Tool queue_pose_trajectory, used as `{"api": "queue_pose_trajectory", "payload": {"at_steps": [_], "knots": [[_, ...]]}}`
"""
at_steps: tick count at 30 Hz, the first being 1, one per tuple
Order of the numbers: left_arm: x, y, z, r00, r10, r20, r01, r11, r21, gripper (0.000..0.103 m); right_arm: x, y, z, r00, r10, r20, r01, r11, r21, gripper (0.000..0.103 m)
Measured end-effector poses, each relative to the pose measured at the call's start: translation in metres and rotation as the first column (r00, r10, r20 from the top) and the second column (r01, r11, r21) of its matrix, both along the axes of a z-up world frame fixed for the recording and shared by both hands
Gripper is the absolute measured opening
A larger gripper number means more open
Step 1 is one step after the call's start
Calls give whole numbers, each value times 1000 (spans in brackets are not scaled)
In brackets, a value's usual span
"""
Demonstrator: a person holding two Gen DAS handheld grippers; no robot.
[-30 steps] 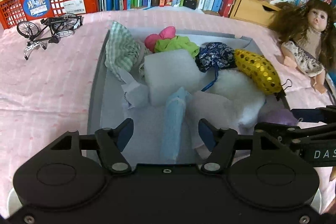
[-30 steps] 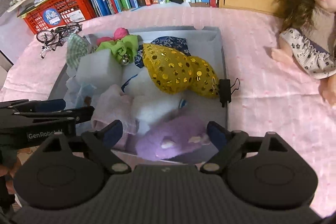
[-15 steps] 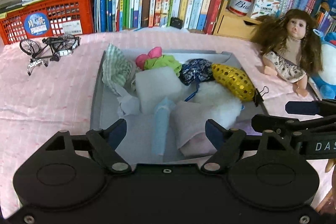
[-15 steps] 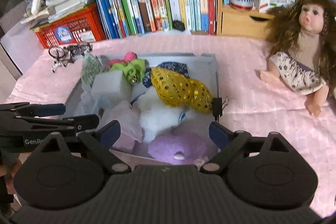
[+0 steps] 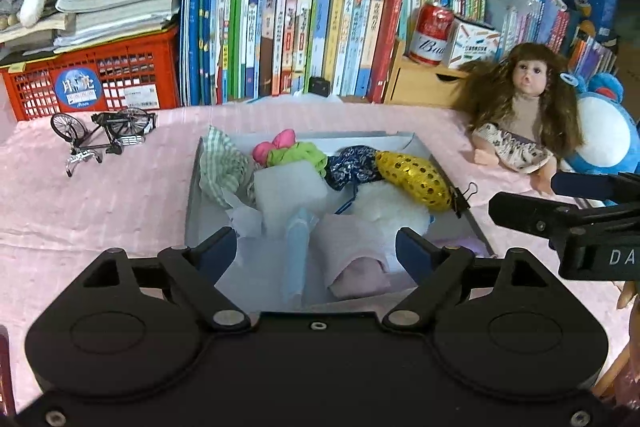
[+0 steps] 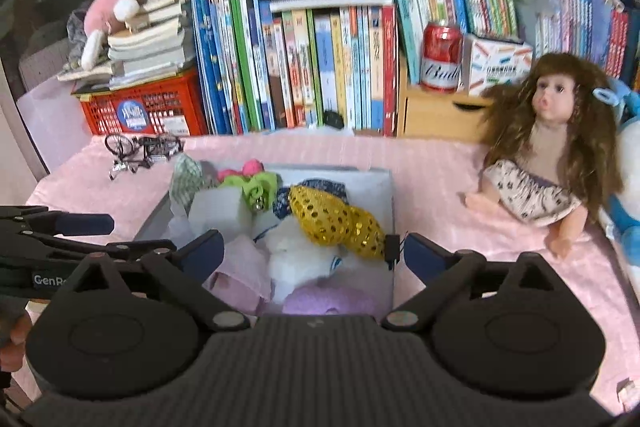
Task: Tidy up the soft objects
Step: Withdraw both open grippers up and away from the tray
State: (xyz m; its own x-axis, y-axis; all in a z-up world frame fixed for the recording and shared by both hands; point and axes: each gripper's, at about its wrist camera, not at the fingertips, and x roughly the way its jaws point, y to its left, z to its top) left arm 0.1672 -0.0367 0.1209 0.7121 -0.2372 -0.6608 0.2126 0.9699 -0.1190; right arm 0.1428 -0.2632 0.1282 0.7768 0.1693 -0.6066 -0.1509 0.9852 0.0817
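**Both tools spread above the filled tray**

While the jaws of both tools are opening, nothing is gripped between them. The grey tray (image 5: 192,203) is seen at the centre of the left wrist view on the pink-covered worktop (image 5: 100,211), its long axis running from the lower edge of the frame towards the books (image 5: 288,35) at the top. Inside it the soft things are piled: a light blue roll (image 5: 296,247) lying lengthwise along the tray, a white foam block (image 5: 288,191) above it, a pink folded cloth (image 5: 356,255) at the lower right, and a gold sequinned pouch (image 5: 412,175) slanting from upper left to lower right against the right wall.

The left tool (image 5: 316,247) is held over the tray's near end, tilted downward; the right tool (image 6: 314,255) is held likewise beside it.

Bare pink cloth is left on both sides of the tray; a toy bicycle (image 5: 104,131) stands at the upper left and a doll (image 5: 520,115) lies at the right.
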Motion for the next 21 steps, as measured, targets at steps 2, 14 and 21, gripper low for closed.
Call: {"api": "queue_pose_trajectory", "payload": {"at_steps": [2,14,21], "knots": [[-7,2,4,1000,-4,19,4,1000,-6,88,-7,0,3,1000,-5,29,5,1000,-6,102],[-49,14,12,995,-34,92,38,999,-35,93,-51,1,11,984,-16,177,20,1000,-20,103],[-77,16,15,983,-40,177,40,999,5,100,-72,5,7,974,-21,227,28,999,-29,103]]}}
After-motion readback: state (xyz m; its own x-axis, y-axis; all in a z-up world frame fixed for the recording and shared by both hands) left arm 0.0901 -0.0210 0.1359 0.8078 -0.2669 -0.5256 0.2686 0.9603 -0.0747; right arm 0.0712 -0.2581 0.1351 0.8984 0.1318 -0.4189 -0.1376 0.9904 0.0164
